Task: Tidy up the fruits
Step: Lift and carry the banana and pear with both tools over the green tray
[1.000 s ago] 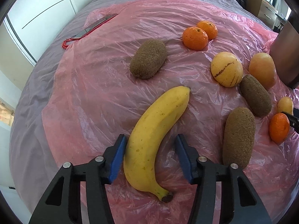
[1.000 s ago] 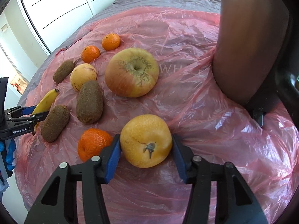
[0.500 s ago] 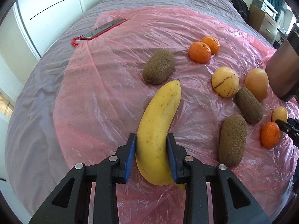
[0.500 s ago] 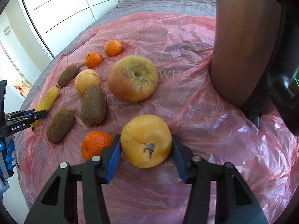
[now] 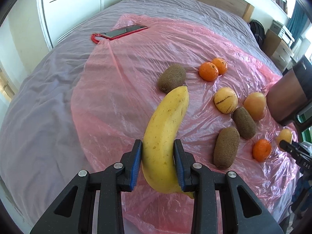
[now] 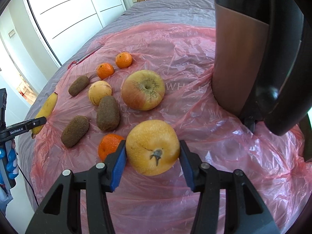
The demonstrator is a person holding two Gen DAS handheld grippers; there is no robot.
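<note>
Fruits [image 6: 143, 89]; "GenRobot.AI" on left gripper [image 6: 42, 120]

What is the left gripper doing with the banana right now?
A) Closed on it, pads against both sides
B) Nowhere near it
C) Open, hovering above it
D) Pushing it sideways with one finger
A: in the left wrist view the blue pads of the left gripper press against both sides of the banana, with no gap showing on either side.
</note>
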